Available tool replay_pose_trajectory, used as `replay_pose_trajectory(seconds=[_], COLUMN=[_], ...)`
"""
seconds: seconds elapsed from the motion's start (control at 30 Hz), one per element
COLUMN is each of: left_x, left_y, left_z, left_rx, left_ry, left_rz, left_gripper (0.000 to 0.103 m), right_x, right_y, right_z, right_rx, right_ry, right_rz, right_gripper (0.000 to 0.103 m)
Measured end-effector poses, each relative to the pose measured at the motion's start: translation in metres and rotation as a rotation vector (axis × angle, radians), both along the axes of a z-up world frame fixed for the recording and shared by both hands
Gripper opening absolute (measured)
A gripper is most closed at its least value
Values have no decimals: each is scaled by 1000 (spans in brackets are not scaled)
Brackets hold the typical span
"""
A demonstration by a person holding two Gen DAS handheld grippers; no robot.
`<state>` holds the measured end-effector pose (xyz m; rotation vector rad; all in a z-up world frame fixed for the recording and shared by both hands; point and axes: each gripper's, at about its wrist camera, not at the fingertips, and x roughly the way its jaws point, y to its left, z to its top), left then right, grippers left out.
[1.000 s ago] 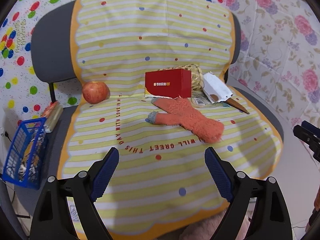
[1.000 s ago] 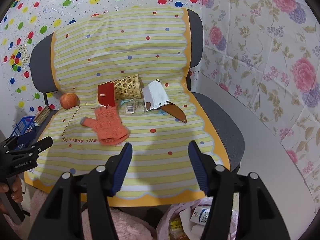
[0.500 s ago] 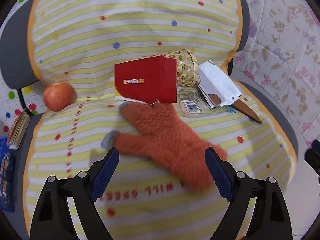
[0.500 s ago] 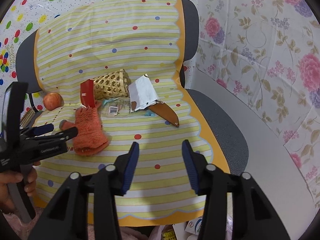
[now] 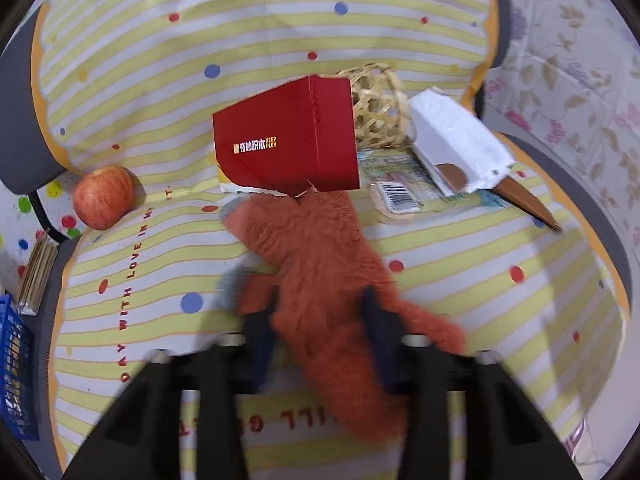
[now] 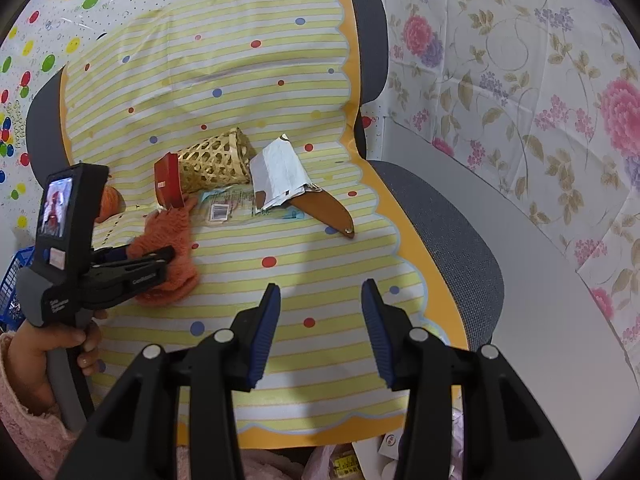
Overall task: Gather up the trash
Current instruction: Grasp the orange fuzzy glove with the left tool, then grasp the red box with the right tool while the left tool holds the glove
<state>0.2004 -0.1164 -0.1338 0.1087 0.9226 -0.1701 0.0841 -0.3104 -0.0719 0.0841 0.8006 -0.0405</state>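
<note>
Your left claw [image 5: 320, 336] has just been closing, and its jaws now pinch the fuzzy orange glove [image 5: 320, 264] across the middle — the pile bulges out on both sides of the pads, though blur hides the exact contact. From the right wrist view the same grip shows: that claw [image 6: 160, 258] lies over the glove [image 6: 168, 248] low on the striped chair cover [image 6: 320, 276]. Your right claw [image 6: 318, 320] hangs half spread over bare cover with nothing between its pads.

Just beyond the left claw's tips the glove's fingertips touch the torn red box [image 5: 286, 146], which stands on the seat. Behind and to the right of the box lies the woven bamboo basket [image 5: 376, 108] on its side; further right, the white paper packet [image 5: 456, 144], with a clear wrapper bearing a barcode [image 5: 394, 196] flat in front of it and a brown sheath [image 5: 524, 204] poking out beneath the packet. Well off to the left sits an apple [image 5: 102, 196], and at the far left edge a blue crate [image 5: 16, 376].

As for progress, I'd call this the very start — nothing on the seat looks cleared, and the wrapper, packet and torn box, likely the real trash, lie untouched. A bag with packaging [image 6: 360, 464] shows beneath your right claw, probably the place to drop things.
</note>
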Motion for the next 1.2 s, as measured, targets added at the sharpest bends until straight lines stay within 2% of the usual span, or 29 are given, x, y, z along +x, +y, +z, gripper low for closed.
replay_pose_trajectory(seconds=[0.2, 0.4, 0.47, 0.57, 0.73, 0.9, 0.93, 0.97, 1.2], left_x=[-41, -84, -96, -105, -98, -76, -73, -69, -51], left_y=[38, 86, 103, 121, 141, 165, 169, 173, 190], left_z=[20, 45, 54, 66, 76, 71, 69, 67, 54], left_rx=[-64, -124, -146, -187, -161, -154, -158, -160, -136], left_ry=[-5, -31, -50, -84, -172, -177, -172, -164, -144], left_rz=[-29, -48, -44, -28, 53, 128, 136, 142, 164], left_gripper=[13, 13, 13, 13, 13, 13, 13, 13, 13], right_x=[-6, -4, -2, 4, 25, 53, 58, 68, 119], right_y=[3, 15, 22, 32, 53, 90, 97, 109, 163], right_z=[3, 5, 6, 5, 2, -3, -4, -7, -31], right_rx=[12, 36, 31, 30, 52, 69, 72, 72, 91], right_ry=[-1, 1, -5, -4, 6, 5, 4, 3, 29], right_rz=[9, 39, 55, 77, 140, 252, 274, 305, 421], right_gripper=[43, 51, 57, 59, 59, 59, 63, 71, 85])
